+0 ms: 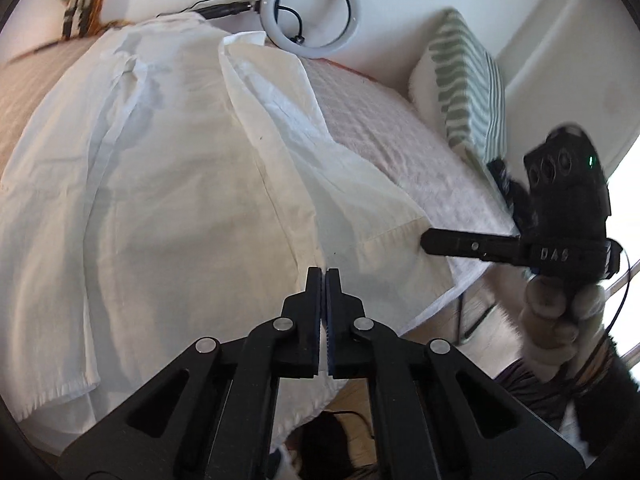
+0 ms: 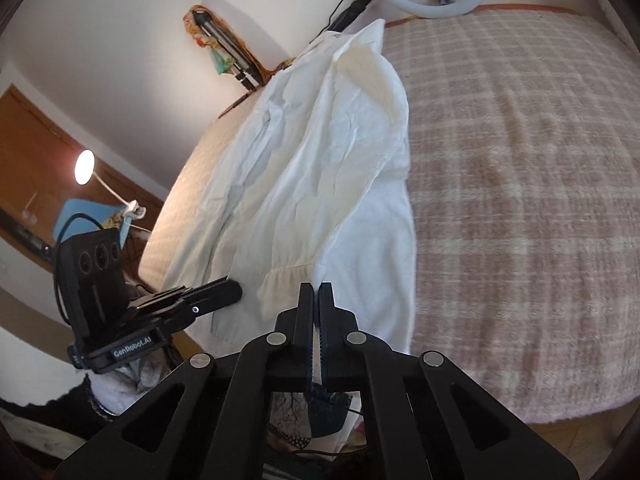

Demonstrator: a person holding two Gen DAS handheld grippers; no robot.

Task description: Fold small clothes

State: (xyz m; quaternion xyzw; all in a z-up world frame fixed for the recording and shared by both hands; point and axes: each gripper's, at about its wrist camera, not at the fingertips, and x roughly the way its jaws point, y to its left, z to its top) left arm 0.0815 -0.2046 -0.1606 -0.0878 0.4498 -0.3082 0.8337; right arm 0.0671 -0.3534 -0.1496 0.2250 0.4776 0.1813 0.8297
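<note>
A white garment [image 1: 168, 184] lies spread on the bed, with one side folded over along its length; it also shows in the right wrist view [image 2: 320, 168]. My left gripper [image 1: 324, 276] is shut on a fold of the white cloth at the garment's near edge. My right gripper [image 2: 316, 292] is shut on the garment's near hem, cloth showing between the pads. The right gripper also shows in the left wrist view [image 1: 428, 240] at the garment's right edge. The left gripper shows in the right wrist view [image 2: 236, 290] at the left edge.
The bed has a pink checked blanket [image 2: 520, 184]. A ring light [image 1: 312, 12] leans on the wall behind the bed. A green striped pillow [image 1: 468, 80] stands at the right. A lit lamp [image 2: 85, 166] is at the far left.
</note>
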